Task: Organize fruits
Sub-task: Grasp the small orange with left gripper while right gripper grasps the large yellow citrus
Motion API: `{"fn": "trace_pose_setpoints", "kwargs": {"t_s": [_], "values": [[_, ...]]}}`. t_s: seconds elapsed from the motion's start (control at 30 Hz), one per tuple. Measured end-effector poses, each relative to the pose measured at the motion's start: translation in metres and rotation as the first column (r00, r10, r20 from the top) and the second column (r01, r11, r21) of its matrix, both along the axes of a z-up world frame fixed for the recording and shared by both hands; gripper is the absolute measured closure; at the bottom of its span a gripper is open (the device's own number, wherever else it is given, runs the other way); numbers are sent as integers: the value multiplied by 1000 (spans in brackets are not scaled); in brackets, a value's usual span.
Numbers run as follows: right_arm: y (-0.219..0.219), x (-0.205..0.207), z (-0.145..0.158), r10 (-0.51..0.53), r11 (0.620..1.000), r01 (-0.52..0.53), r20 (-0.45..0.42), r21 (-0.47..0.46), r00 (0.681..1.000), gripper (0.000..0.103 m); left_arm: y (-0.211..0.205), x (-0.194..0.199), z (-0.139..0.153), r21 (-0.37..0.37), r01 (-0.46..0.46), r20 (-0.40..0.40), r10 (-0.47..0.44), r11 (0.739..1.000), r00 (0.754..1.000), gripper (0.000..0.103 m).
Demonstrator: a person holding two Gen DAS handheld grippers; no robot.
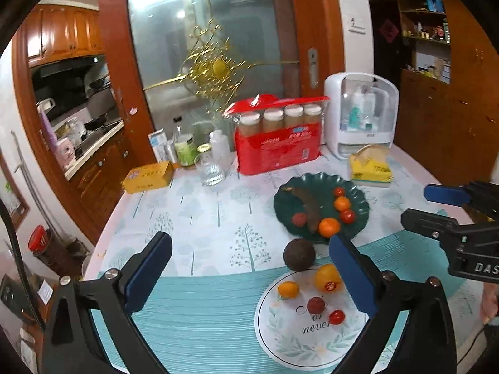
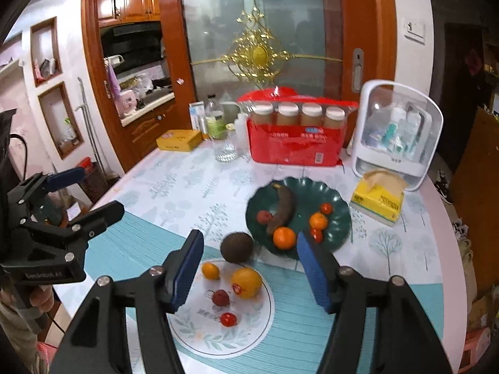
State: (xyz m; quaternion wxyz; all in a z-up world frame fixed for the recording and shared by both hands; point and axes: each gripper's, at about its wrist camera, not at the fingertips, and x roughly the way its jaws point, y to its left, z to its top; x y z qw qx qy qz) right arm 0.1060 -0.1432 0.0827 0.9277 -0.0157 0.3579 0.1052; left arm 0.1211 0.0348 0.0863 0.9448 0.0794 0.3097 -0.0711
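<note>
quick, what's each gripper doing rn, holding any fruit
Left gripper: open, holding nothing, above the table near the white plate.
Right gripper: open, holding nothing, above the white plate.

Black-framed left tool (image 1: 249,272) and right tool (image 2: 249,274), blue pads, silver screws.

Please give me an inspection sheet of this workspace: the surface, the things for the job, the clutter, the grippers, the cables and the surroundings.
Surface: table under a tree-print cloth with a teal band.
Job's things: green plate holds a brown banana, oranges and small red fruits; white plate holds four fruits; dark round fruit lies on the cloth between the plates.
Clutter: red pack of jars, yellow tissue box, white organizer, bottles, yellow carton.
Grippers: left gripper and right gripper both open, empty, above the table.
Cables: black cable by the left gripper.
Surroundings: glass door, wooden kitchen cabinets.
</note>
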Motion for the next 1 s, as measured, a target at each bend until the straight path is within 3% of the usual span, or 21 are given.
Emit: {"fn": "trace_pose_setpoints", "kwargs": {"t_s": [0.3,0.57,0.83,1.0], "values": [[0,24,-71,-24,999,28,-95,39,995,40,-20,35,-102,-3,-21,-149,20,1000,989,2],[-6,62,-136,-61,993,83,-223,90,973,40,-28,71,-168,12,-29,-259,31,1000,965,2],[-11,82,-183,-59,976,127,-345,178,937,40,-33,88,-207,3,-39,-322,38,999,946,6],[-9,87,-196,-35,961,135,-378,242,925,40,-34,95,-217,-25,-45,-348,34,999,937,16]]}}
